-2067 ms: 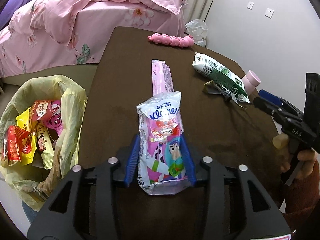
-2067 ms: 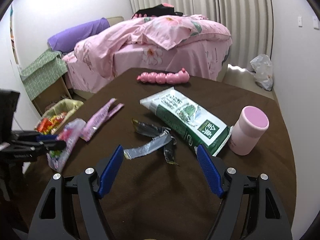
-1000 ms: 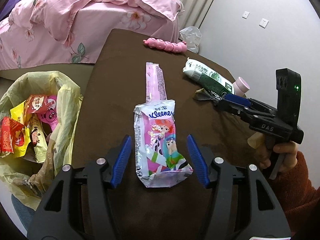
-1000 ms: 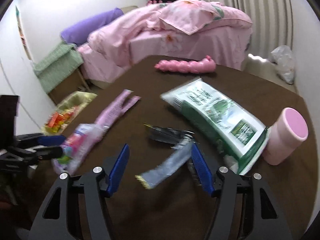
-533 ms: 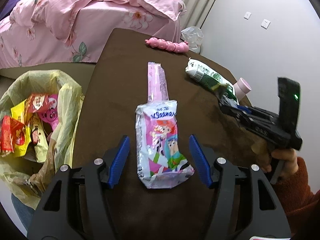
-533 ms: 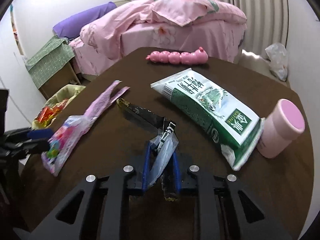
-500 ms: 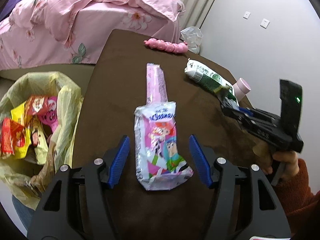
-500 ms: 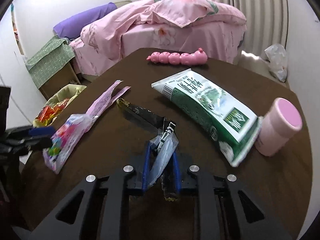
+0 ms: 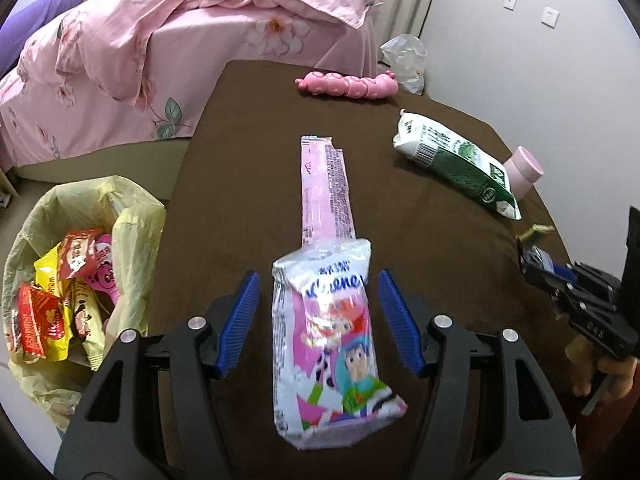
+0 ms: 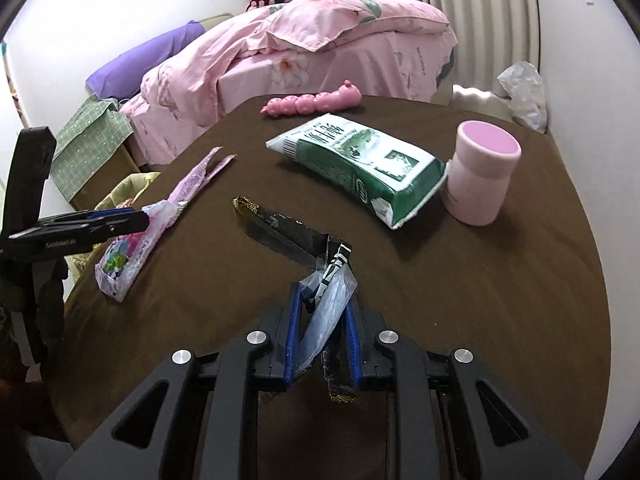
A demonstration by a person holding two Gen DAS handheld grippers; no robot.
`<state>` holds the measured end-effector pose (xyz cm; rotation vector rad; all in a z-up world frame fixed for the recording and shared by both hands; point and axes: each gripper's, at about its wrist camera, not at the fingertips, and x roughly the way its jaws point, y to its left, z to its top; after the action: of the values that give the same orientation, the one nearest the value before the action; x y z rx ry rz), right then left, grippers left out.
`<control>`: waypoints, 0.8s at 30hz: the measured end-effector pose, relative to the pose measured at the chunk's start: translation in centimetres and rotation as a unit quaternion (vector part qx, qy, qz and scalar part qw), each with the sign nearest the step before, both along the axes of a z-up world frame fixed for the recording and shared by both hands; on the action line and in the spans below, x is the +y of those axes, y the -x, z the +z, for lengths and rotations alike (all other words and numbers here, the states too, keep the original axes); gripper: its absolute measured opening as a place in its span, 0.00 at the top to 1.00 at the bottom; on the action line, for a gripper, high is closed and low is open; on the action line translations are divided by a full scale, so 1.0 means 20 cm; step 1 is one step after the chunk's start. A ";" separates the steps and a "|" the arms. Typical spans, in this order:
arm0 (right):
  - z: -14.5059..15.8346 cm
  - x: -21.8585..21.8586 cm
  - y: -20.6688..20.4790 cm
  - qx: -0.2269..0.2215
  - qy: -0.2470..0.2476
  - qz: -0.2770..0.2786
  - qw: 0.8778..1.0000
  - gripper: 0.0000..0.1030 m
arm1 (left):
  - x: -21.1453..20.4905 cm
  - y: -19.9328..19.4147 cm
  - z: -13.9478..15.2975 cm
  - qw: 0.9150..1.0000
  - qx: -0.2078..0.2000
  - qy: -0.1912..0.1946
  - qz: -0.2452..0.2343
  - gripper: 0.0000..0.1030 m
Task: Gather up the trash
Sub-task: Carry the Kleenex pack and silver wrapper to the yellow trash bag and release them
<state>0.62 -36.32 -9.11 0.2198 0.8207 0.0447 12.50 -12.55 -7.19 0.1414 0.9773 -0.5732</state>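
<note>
Wrappers, one crinkled black foil (image 10: 280,232) and one clear film (image 10: 326,312), sit pinched between the jaws of the right gripper (image 10: 320,334), the black strip trailing forward over the desk (image 10: 500,320). The left gripper (image 9: 320,316) has its jaws spread wide on either side of a glossy cartoon tissue pack (image 9: 332,340) lying flat, not touching it; a long pink wrapper (image 9: 324,192) extends beyond. The desk is dark brown and matte. Off its left edge stands a yellow-lined bin (image 9: 132,220) holding bright snack packets. Farther out lie a green-and-white bag (image 10: 360,160), a pink cup (image 10: 482,172), a bumpy pink toy (image 10: 312,102), and a bed (image 10: 320,36) with rumpled pink floral bedding.
</note>
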 end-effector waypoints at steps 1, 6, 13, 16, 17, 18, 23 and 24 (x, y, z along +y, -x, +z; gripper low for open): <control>0.00 0.00 0.00 0.000 -0.001 0.000 1.000 0.80 | 0.00 -0.01 -0.01 1.000 0.007 0.003 0.003 0.55; 0.07 0.02 0.01 -0.013 0.008 0.005 1.000 0.80 | 0.07 0.03 0.10 1.000 -0.018 0.019 0.010 0.75; 0.28 0.20 -0.02 -0.056 0.032 0.041 0.997 0.80 | 0.29 0.18 0.37 0.993 -0.104 0.051 0.037 0.75; 0.36 0.33 -0.06 -0.070 0.047 0.070 0.994 0.80 | 0.42 0.22 0.44 0.988 -0.126 0.063 0.057 0.75; 0.38 0.35 -0.07 -0.072 0.049 0.076 0.993 0.80 | 0.47 0.23 0.46 0.987 -0.131 0.067 0.065 0.75; 0.40 0.39 -0.08 -0.075 0.052 0.084 0.992 0.80 | 0.51 0.24 0.48 0.985 -0.136 0.071 0.073 0.75; 0.48 0.64 -0.20 -0.087 0.071 0.135 0.984 0.80 | 0.74 0.25 0.51 0.979 -0.149 0.083 0.111 0.75; 0.50 0.70 -0.23 -0.088 0.075 0.147 0.982 0.80 | 0.80 0.24 0.51 0.978 -0.148 0.087 0.122 0.75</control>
<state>5.15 -22.36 0.80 -0.0485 0.6710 0.2760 7.70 3.40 2.96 -0.0489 0.6395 -0.3950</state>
